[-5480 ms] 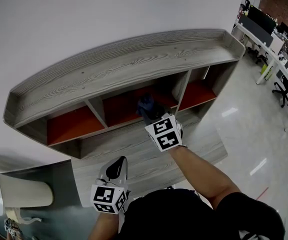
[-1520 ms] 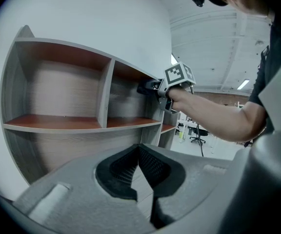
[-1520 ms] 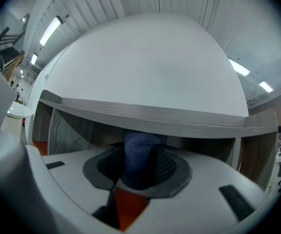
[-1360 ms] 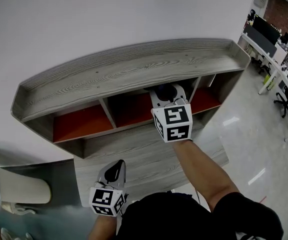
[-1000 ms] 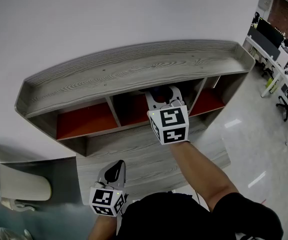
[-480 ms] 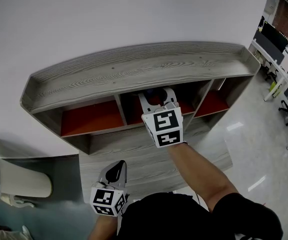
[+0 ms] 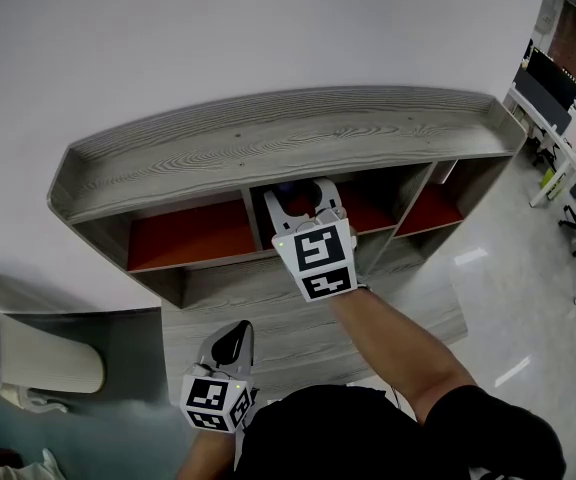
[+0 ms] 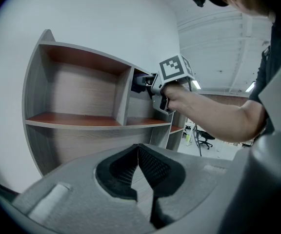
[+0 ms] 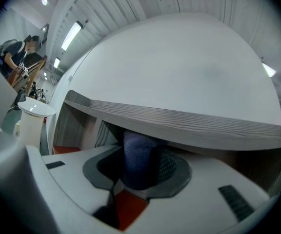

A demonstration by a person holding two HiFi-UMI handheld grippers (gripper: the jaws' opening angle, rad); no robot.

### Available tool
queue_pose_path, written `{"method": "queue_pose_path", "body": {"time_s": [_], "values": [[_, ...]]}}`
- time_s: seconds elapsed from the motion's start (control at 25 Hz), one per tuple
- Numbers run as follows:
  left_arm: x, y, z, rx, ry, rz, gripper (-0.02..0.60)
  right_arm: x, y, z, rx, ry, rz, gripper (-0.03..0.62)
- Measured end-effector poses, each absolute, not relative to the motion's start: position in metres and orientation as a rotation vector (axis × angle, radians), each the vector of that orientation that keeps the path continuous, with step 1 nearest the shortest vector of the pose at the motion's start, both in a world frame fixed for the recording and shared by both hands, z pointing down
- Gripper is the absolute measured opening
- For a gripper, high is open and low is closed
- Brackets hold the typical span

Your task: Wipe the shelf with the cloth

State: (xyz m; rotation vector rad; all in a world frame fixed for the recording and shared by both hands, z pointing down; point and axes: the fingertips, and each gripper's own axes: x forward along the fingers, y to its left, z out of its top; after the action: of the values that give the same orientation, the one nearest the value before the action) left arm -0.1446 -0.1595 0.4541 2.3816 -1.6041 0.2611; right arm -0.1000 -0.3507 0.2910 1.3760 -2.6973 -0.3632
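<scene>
A grey wood-grain shelf unit point(image 7: 268, 138) with red-floored compartments stands against a white wall. My right gripper point(image 7: 297, 197) reaches into the middle compartment, just under the top board, shut on a dark blue cloth point(image 9: 138, 160). The cloth point(image 7: 286, 187) barely shows past the jaws in the head view. In the left gripper view the right gripper point(image 8: 141, 82) sits at the divider point(image 8: 122, 94) between the left and middle compartments. My left gripper point(image 7: 232, 340) hangs low near my body, jaws shut with nothing between them point(image 8: 139, 152).
A lower grey shelf board point(image 7: 268, 298) juts out below the red compartments. A white rounded stand point(image 7: 28, 368) is at the lower left. Office desks and chairs point(image 7: 568, 118) fill the far right over a glossy floor point(image 7: 508, 298).
My right gripper with the cloth has slid leftward inside the middle compartment, toward its left divider. The left gripper has stayed put.
</scene>
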Motion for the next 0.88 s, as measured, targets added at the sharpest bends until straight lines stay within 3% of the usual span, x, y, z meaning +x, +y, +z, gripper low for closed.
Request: {"method": "queue_pose_path", "body": {"time_s": [0.88], "values": [[-0.171, -0.153, 0.451, 2.447, -1.547, 0.220, 0.011, -0.114, -0.338, 0.293, 1.406, -2.659, -0.388, 0.133]]}}
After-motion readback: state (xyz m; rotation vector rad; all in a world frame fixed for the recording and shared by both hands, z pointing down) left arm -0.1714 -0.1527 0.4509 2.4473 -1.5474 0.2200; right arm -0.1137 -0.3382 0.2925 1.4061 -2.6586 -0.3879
